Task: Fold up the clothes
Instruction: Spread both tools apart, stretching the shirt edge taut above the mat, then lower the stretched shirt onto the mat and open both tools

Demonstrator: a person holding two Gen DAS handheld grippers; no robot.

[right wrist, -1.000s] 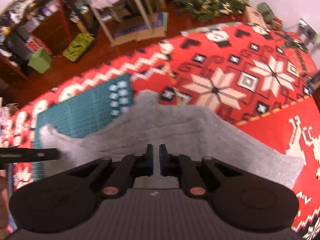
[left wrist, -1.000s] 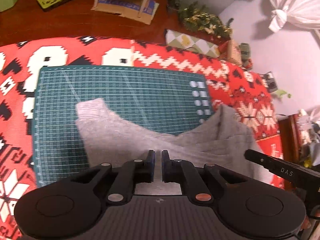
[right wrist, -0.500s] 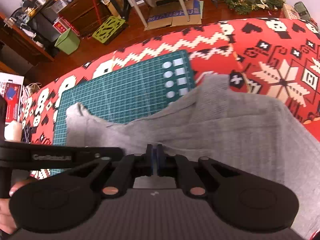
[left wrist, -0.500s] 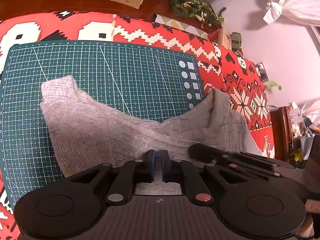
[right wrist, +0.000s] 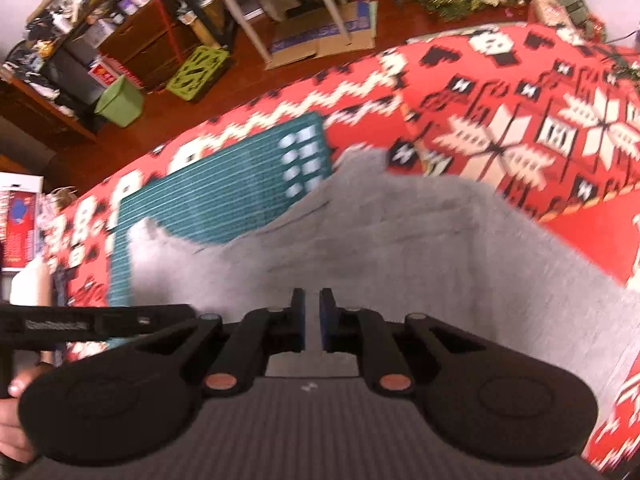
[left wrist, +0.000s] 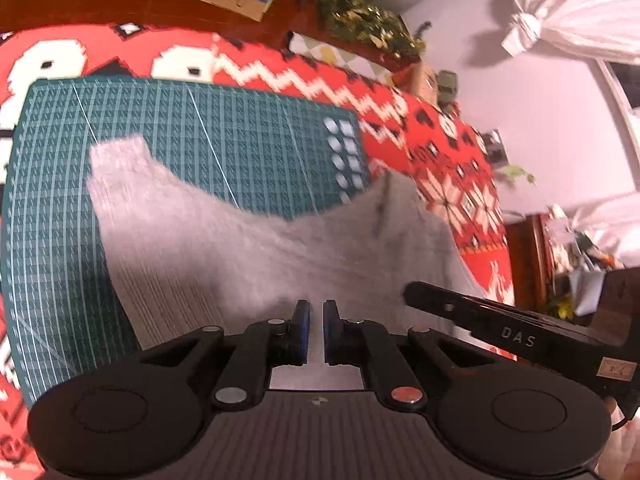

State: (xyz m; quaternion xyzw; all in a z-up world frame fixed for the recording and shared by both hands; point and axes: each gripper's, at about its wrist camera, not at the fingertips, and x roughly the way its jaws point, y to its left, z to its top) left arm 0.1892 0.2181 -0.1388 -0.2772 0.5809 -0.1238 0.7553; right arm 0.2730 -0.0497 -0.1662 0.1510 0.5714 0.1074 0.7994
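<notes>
Item: grey knit garment [left wrist: 248, 256], lying partly on a green cutting mat [left wrist: 192, 136] and partly on a red patterned blanket [right wrist: 520, 120].

Condition: spread loosely; two corners reach toward the far edge of the mat, with a dip between them. A soft ridge crosses the cloth in the right wrist view. No compact folded bundle shows; whether some folds are already laid cannot be told through the blur, and judged from this, more folding remains.

Orientation: long axis runs left to right across the mat and blanket; the two raised corners point away from the person.

Left gripper [left wrist: 311, 330]: jaws slightly parted over the near hem; nothing seen between them.

Right gripper [right wrist: 311, 320]: jaws likewise narrowly parted above the cloth, gripping nothing visible.
</notes>
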